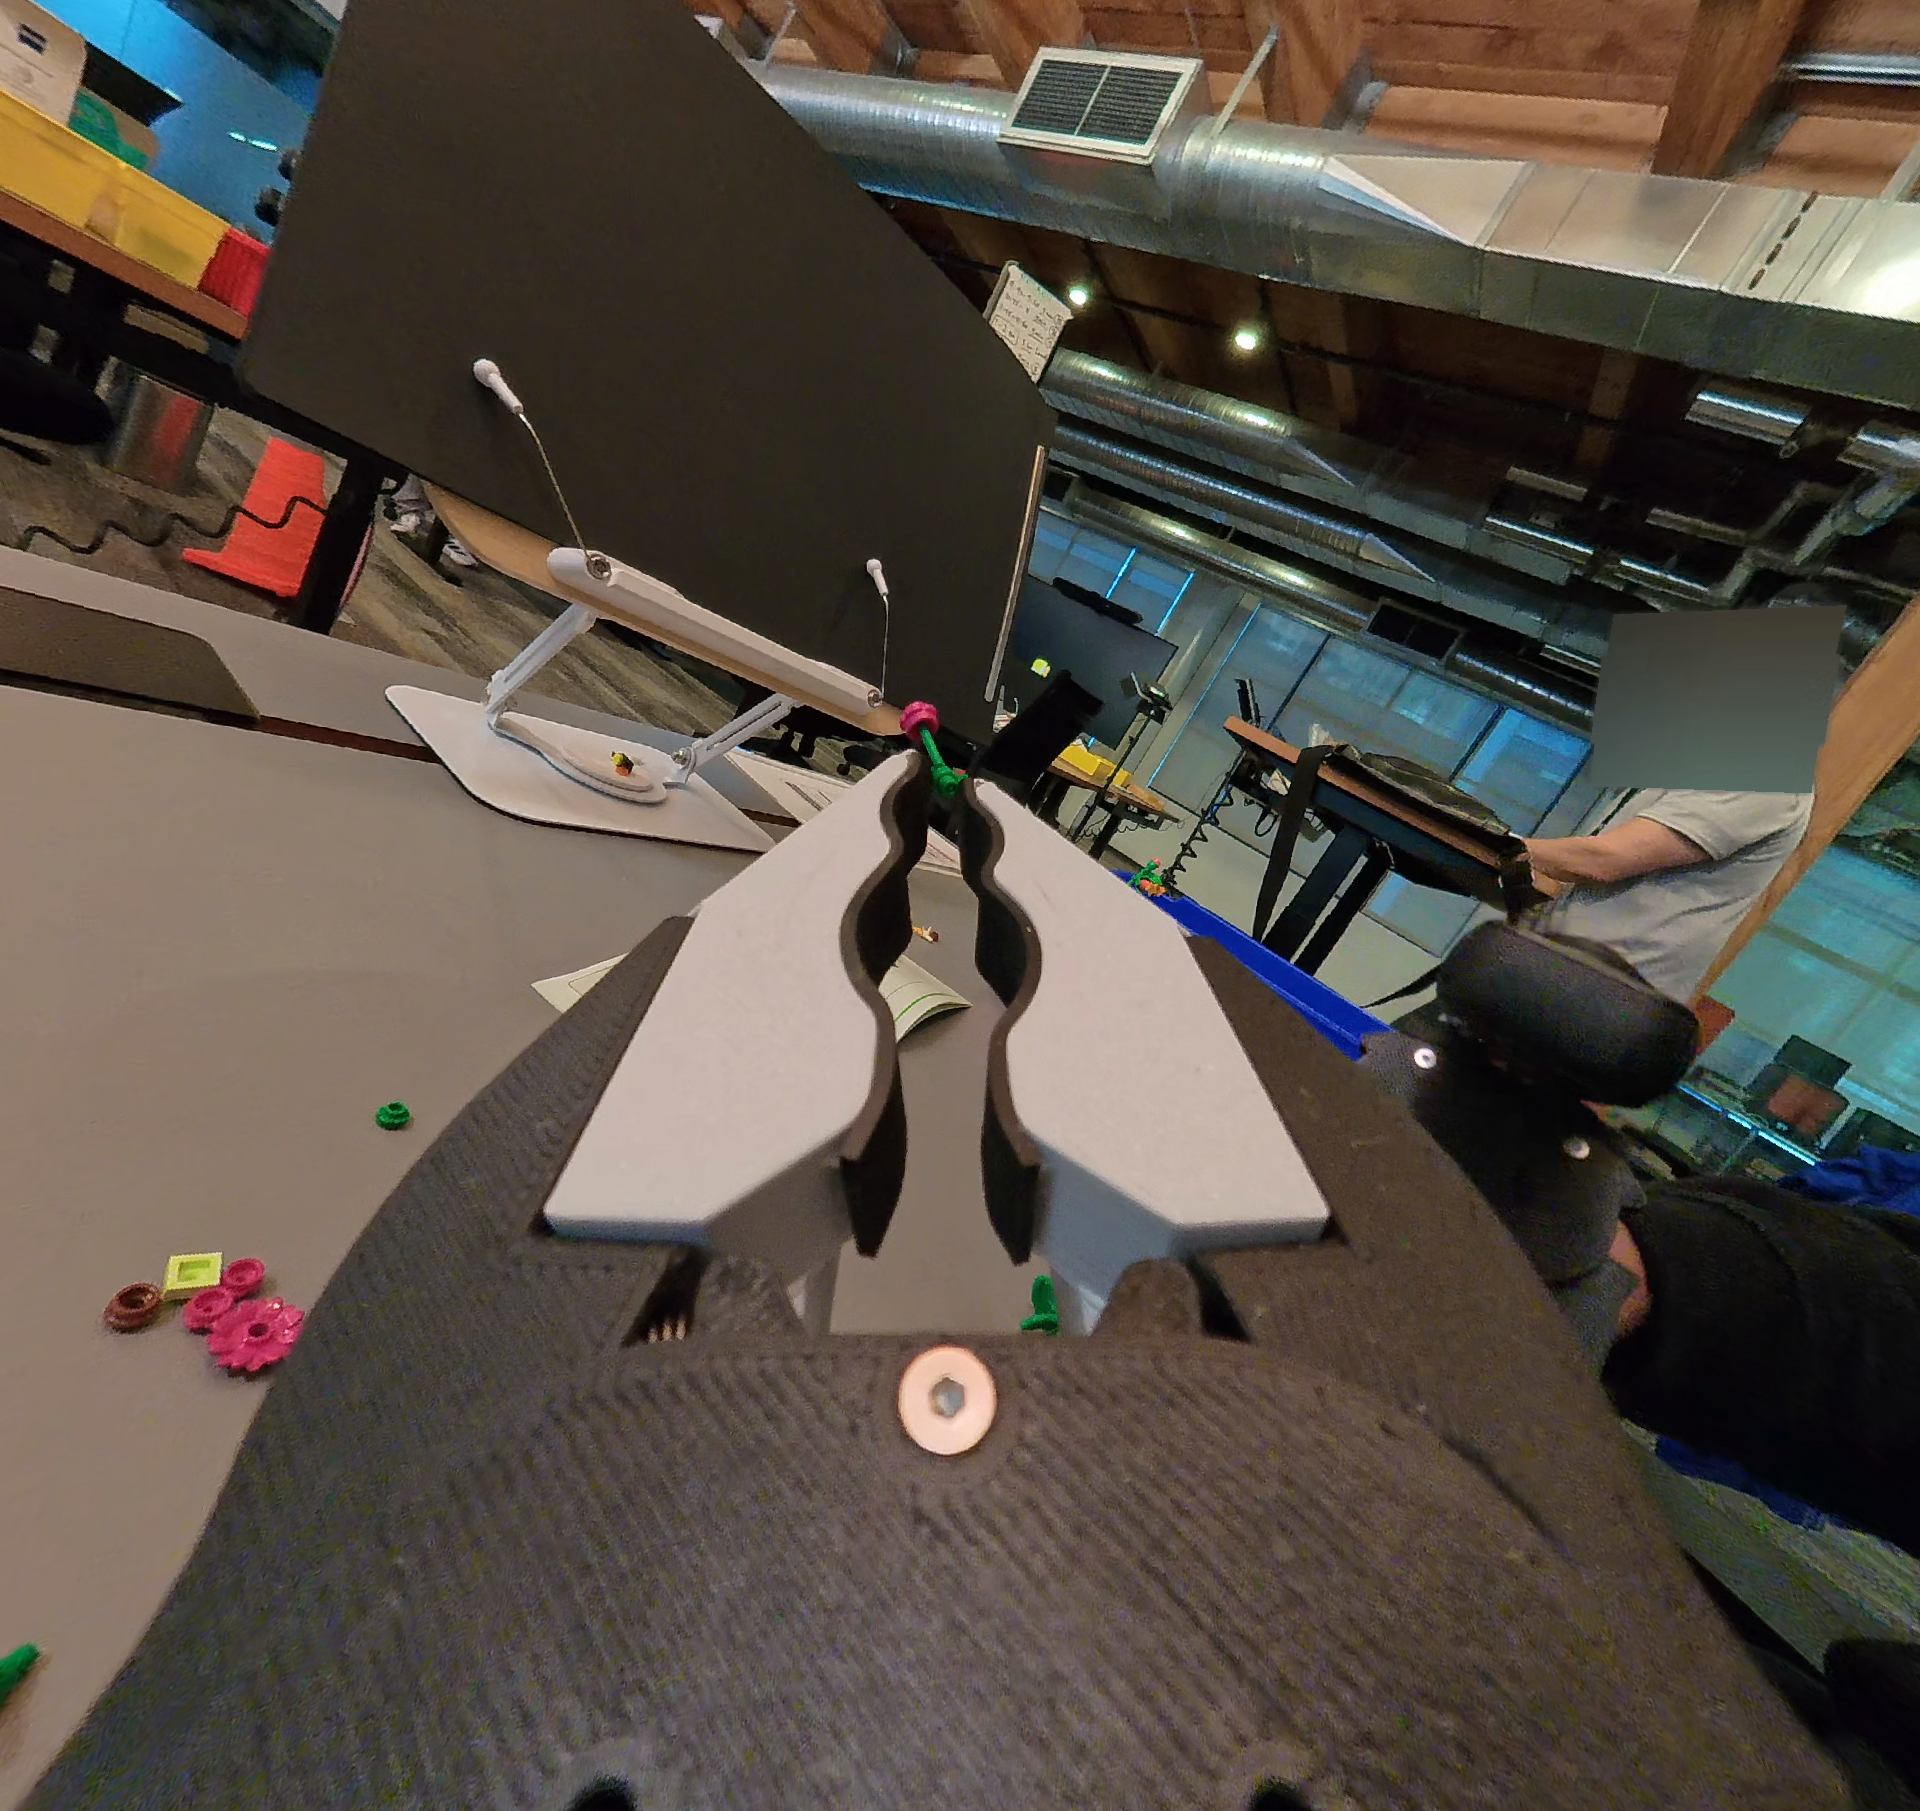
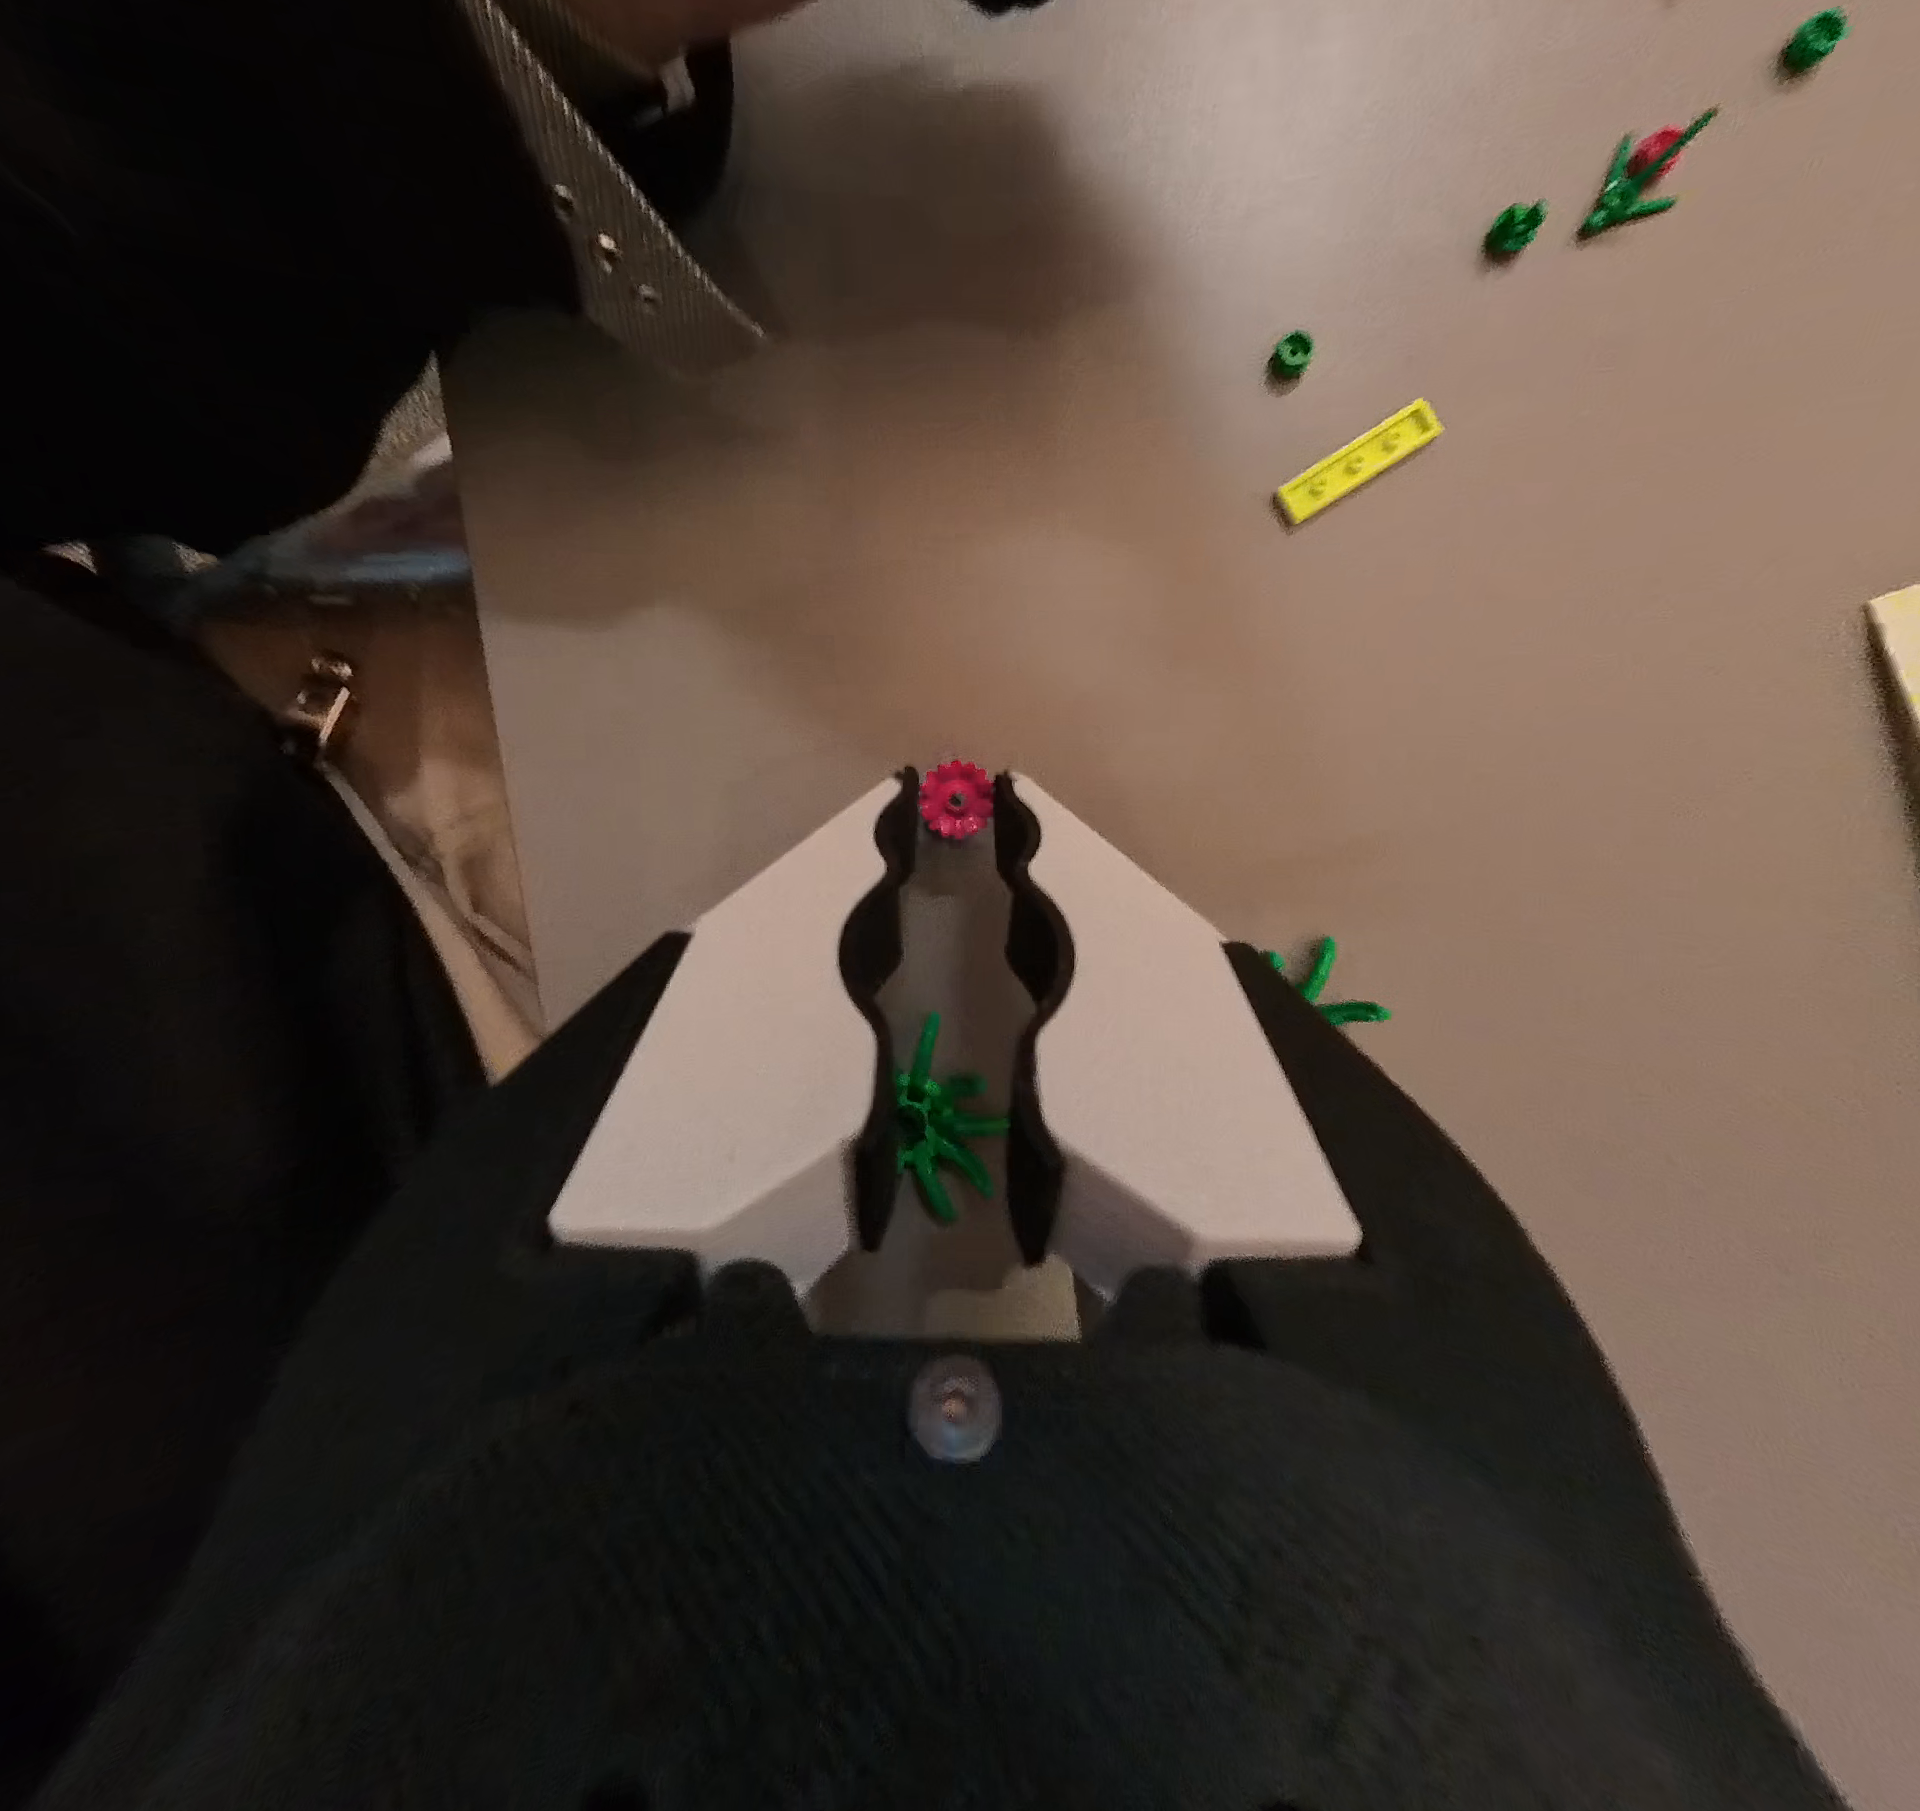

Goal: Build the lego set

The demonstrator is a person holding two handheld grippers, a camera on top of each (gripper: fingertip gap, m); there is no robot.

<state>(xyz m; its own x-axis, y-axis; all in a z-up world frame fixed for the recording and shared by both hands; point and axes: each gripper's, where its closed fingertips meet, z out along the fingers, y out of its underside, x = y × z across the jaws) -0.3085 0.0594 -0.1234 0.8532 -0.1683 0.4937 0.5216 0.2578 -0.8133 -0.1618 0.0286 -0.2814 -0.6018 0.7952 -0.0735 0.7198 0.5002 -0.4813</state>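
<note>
Flower-building looks only partly done from where I stand. Up off the table, the left gripper (image 1: 943,787) pinches a green stem (image 1: 935,759) capped with a small magenta piece (image 1: 920,718), while the right gripper (image 2: 954,797) is clamped on a magenta flower head (image 2: 954,798) above the grey tabletop (image 2: 1143,670). Plenty lies loose: a yellow plate (image 2: 1359,461), green leaf sprigs (image 2: 935,1122), and round green studs (image 2: 1290,353) scattered well apart. I'd judge most assembly remains.
</note>
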